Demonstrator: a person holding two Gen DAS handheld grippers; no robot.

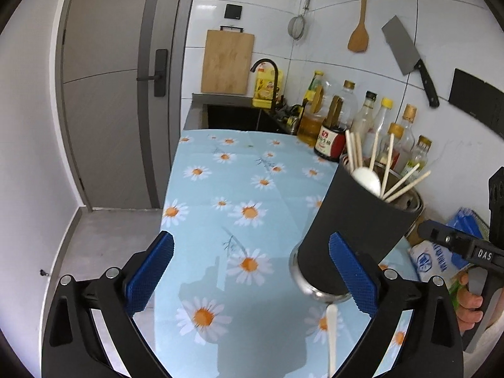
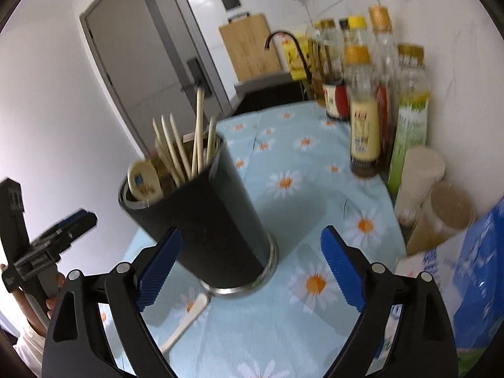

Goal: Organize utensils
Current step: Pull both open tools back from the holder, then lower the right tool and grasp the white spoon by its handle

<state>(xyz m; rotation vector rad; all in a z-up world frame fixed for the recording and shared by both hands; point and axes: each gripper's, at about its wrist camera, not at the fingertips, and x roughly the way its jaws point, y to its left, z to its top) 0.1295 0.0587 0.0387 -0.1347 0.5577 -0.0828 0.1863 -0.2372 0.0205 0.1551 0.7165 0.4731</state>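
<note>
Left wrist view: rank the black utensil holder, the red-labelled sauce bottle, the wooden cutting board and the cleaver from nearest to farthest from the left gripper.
1. Black utensil holder, beside the left gripper's right finger.
2. Red-labelled sauce bottle, behind it on the counter.
3. Wooden cutting board and cleaver, both at the back wall; too close to call.

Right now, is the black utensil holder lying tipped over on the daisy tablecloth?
No, the black utensil holder stands upright on the daisy tablecloth, with chopsticks sticking up out of it.

White tiled wall [image 1: 330, 63] at 12–2 o'clock w/ hanging cleaver [image 1: 409, 60] & wooden spatula [image 1: 359, 34]; grey door [image 1: 107, 100] at 10; sink [image 1: 233, 116] w/ dark tap [image 1: 267, 75] at 12; grey floor [image 1: 104, 239] at 8.
</note>
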